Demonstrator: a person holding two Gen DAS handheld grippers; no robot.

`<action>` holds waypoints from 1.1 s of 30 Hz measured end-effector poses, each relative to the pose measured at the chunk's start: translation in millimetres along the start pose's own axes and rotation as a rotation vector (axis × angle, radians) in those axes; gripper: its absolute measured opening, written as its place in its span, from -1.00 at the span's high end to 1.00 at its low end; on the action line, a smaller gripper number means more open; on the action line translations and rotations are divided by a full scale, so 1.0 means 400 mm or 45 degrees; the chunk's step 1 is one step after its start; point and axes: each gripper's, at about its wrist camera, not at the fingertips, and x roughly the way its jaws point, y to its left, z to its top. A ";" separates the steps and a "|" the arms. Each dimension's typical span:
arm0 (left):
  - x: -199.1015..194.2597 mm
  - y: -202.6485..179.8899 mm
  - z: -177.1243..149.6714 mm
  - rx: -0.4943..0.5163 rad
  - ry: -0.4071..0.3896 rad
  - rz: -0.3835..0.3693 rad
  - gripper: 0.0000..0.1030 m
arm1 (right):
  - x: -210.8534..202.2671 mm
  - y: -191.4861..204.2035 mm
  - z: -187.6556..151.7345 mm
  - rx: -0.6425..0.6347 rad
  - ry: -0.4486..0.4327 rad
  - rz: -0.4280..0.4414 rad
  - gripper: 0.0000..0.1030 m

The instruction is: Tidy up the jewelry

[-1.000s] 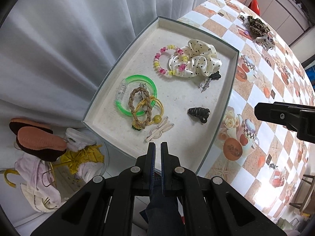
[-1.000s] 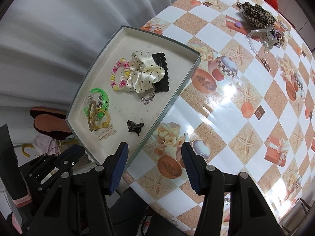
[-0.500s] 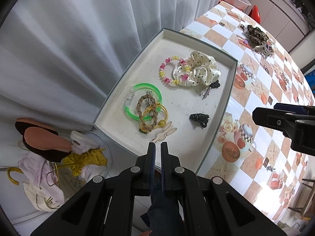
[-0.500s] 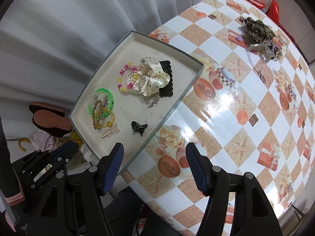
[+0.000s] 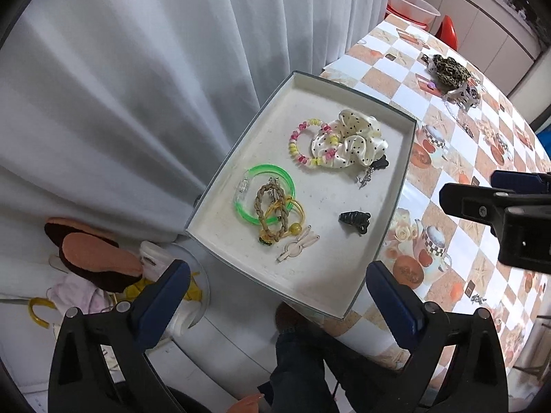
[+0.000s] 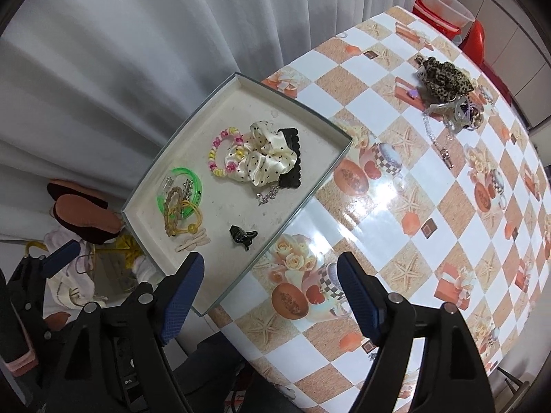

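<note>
A shallow grey-rimmed tray (image 5: 409, 144) (image 6: 323, 175) sits at the table's corner. It holds a cream polka-dot scrunchie (image 5: 351, 141) (image 6: 265, 161), a pink and yellow bead bracelet (image 5: 303, 141) (image 6: 220, 153), a green bangle (image 5: 272, 172) (image 6: 193, 179), a braided cord and yellow hair ties (image 5: 272, 211), a small black claw clip (image 5: 354, 220) (image 6: 242, 235) and pale hair clips (image 5: 298, 244) (image 6: 193, 242). High above the tray's near edge, my left gripper (image 5: 275, 299) has its jaws opening wide with nothing between them. My right gripper (image 6: 270, 292) hangs over the tray's near corner, jaws opening and empty.
A leopard-print scrunchie (image 6: 444, 79) (image 5: 447, 69), a clear claw clip (image 6: 458, 113) and a chain (image 6: 437, 141) lie far back on the checkered tablecloth (image 6: 430, 206). White curtains (image 5: 137, 86) hang left. Slippers (image 5: 93, 251) and clutter lie on the floor. A person's leg (image 5: 303, 361) is below.
My left gripper went from shut to wide open. The right gripper's jaws spread further. Both grippers rose, so the tray looks smaller and farther away.
</note>
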 end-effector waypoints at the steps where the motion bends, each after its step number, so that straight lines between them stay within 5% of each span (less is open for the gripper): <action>1: -0.006 0.001 -0.005 -0.008 0.002 0.001 -1.00 | -0.003 0.002 0.000 -0.005 -0.005 -0.008 -0.69; 10: -0.028 0.029 -0.014 -0.067 0.015 -0.009 -1.00 | -0.034 0.025 -0.001 -0.078 -0.081 -0.138 -0.70; 33: -0.032 0.040 -0.010 -0.081 0.026 -0.005 -1.00 | -0.031 0.050 0.004 -0.126 -0.052 -0.144 -0.70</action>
